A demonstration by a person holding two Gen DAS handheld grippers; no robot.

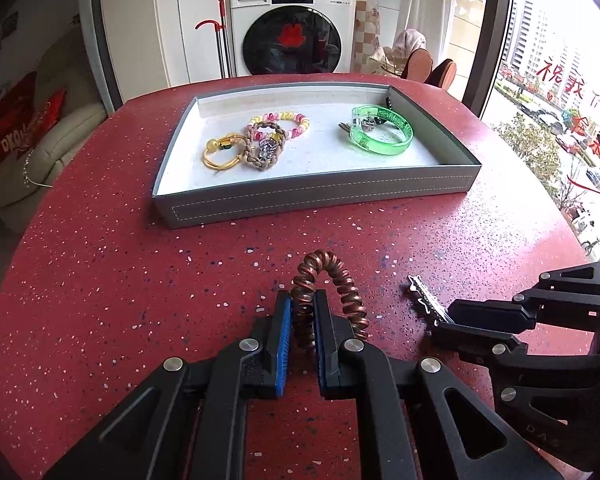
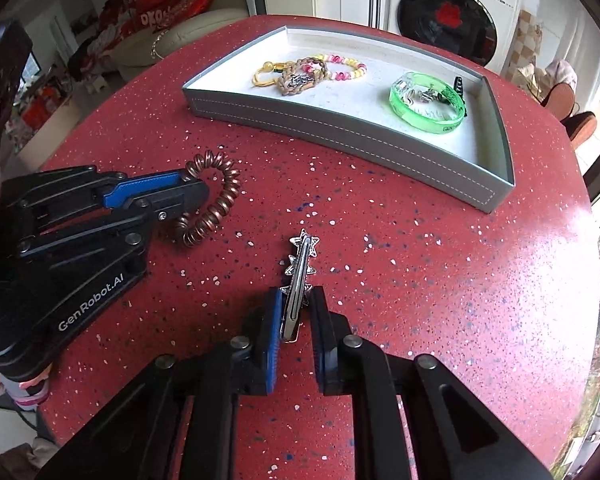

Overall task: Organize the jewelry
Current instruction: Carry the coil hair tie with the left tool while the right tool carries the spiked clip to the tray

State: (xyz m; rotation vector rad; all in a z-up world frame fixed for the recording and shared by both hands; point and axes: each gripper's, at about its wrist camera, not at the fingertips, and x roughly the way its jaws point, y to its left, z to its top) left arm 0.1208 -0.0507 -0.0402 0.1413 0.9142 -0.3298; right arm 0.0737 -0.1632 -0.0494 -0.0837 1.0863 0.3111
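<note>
Your left gripper [image 1: 303,312] sits at the near edge of the red speckled tabletop [image 1: 100,280], its blue-padded jaws closed down onto one side of a copper-coloured spiral hair tie [image 1: 332,280]. The rest of that coil loops up and out past the fingertips, arching to the right of the jaws and resting on the tabletop. From your right wrist view the same coil [image 2: 212,200] curls beyond the left gripper [image 2: 188,190], which comes in from the left edge.

Your right gripper [image 2: 296,312] is narrowed around a silver star-studded hair clip [image 2: 300,276]. The clip stands on edge between the pads, close against the left pad, with a sliver of space on the right side, so you cannot tell whether the grip is firm. Its starred end pokes forward past the fingertips. In the left wrist view the clip [image 1: 424,300] lies just beside the coil, with the right gripper [image 1: 446,322] at its near end.

Toward the far edge of the tabletop is a grey tray [image 1: 312,200] with a white lining. In its left half lie a gold bangle [image 1: 220,156], a braided rope bracelet [image 1: 264,148] and a pink-and-yellow beaded bracelet [image 1: 288,120], overlapping one another. In its right half rests a clear green bangle [image 1: 384,132] with small metal pieces inside its ring, and a dark clip [image 2: 459,85] sits beside it near the right wall.
</note>
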